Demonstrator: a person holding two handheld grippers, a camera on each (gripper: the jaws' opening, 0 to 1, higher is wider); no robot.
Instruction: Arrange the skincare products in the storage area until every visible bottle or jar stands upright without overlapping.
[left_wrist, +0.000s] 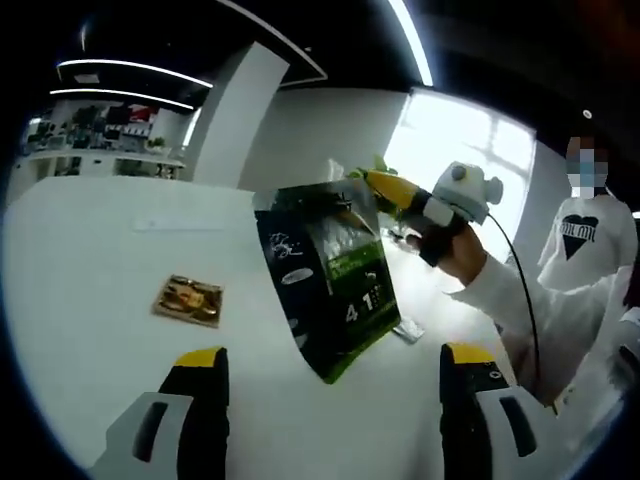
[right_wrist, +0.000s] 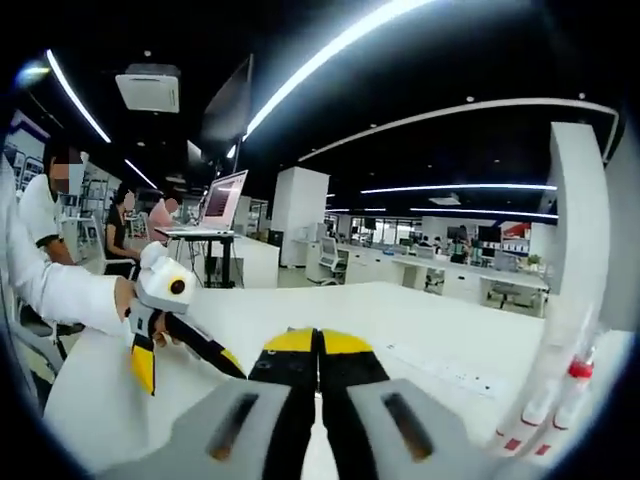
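White surface (left_wrist: 90, 260) all round, bright and plain. On it a small gold packet (left_wrist: 188, 300) with a brownish print. Held up above it, a pouch (left_wrist: 330, 280): black on one face with white marks, green down the other with a white "4 1". The right gripper (left_wrist: 372, 180) gripping its top edge shows yellow and black jaws and a white body. The left gripper (left_wrist: 335, 375) has black jaws tipped yellow, on grey-white mounts. In the right gripper view, the right gripper's jaws are black with yellow tips too. White sleeve (right_wrist: 60, 290). Clear tubes (right_wrist: 560, 400) at the edge carry red caps and red marks.
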